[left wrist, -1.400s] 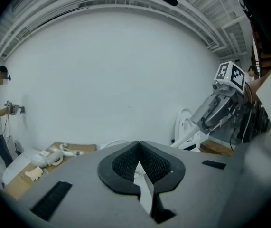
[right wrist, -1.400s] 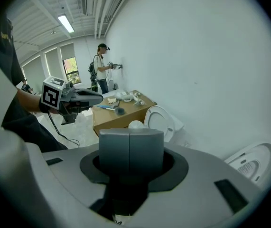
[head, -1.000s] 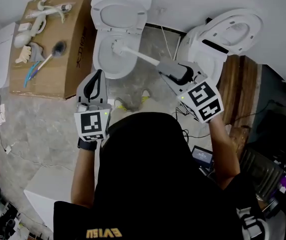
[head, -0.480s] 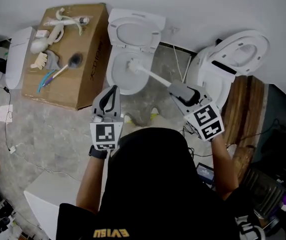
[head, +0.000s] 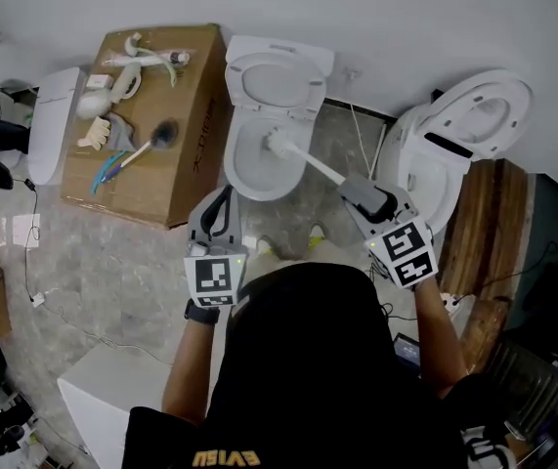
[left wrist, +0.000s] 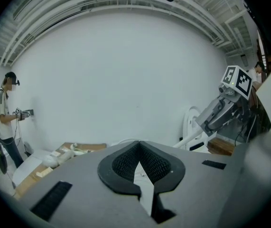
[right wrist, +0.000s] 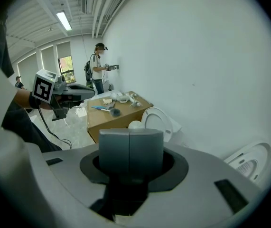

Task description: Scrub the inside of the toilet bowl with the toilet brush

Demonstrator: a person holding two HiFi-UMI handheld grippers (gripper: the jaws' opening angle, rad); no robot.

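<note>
A white toilet (head: 232,169) stands at the top middle of the head view with its lid (head: 277,76) up. The white toilet brush (head: 279,143) has its head inside the bowl, and its shaft slants down right to a grey grip. My right gripper (head: 355,191) is shut on that grip, which fills the space between its jaws (right wrist: 130,148) in the right gripper view. My left gripper (head: 222,195) hovers in front of the bowl's near rim. Its pads (left wrist: 126,163) meet at the tips and hold nothing.
A second white toilet (head: 454,135) stands to the right, beside a wooden board (head: 489,223). Left of the bowl is a cardboard box (head: 186,179) carrying a dark brush (head: 161,133) and small items. Cables trail on the grey floor. A person (left wrist: 4,113) stands far off at the wall.
The head camera has shifted, so the whole scene sits lower and further right. The brush head stays in the bowl, slightly nearer its right side. Both grippers keep their hold states.
</note>
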